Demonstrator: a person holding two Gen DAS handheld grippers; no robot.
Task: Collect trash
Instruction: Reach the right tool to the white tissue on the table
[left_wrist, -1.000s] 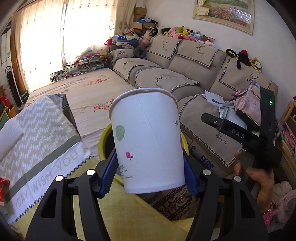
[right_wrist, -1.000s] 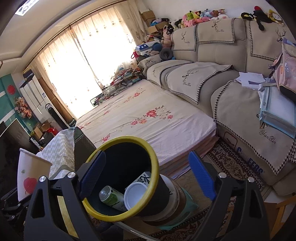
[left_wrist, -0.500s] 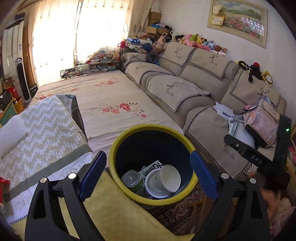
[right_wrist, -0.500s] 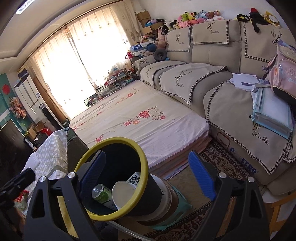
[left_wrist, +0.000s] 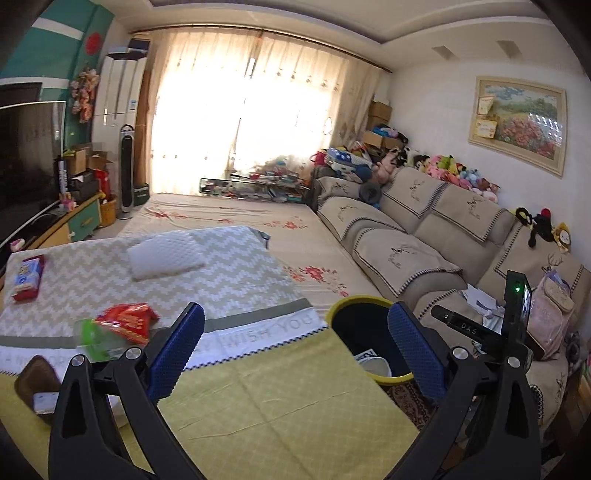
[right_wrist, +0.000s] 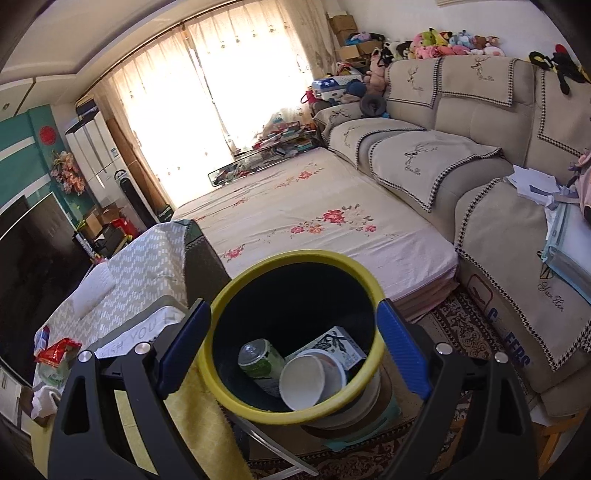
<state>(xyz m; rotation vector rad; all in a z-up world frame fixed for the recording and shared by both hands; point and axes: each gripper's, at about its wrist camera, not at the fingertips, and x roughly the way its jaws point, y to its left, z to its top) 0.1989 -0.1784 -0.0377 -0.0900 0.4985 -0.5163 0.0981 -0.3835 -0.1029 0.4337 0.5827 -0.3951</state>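
A black trash bin with a yellow rim (right_wrist: 295, 258) stands beside the table; it also shows in the left wrist view (left_wrist: 356, 301). Inside lie a white paper cup (right_wrist: 301, 384), a green can (right_wrist: 258, 360) and a printed carton (right_wrist: 332, 343). My right gripper (right_wrist: 295, 350) is open and empty right over the bin. My left gripper (left_wrist: 295, 350) is open and empty above the yellow tablecloth (left_wrist: 280, 402). A red snack wrapper (left_wrist: 125, 319) and a green plastic wrapper (left_wrist: 98, 339) lie on the table to its left. The right gripper's body (left_wrist: 491, 325) shows at the right.
A white pillow (left_wrist: 164, 254) and a red-blue packet (left_wrist: 27, 277) lie on the zigzag cloth. A brown object (left_wrist: 35, 376) and white tissue (right_wrist: 42, 400) sit at the table's near left. A floral mattress (right_wrist: 314, 221) and beige sofa (right_wrist: 461, 155) lie beyond the bin.
My left gripper opened and let the paper cup fall into the bin, then swung left and up over the table. My right gripper stayed open over the bin.
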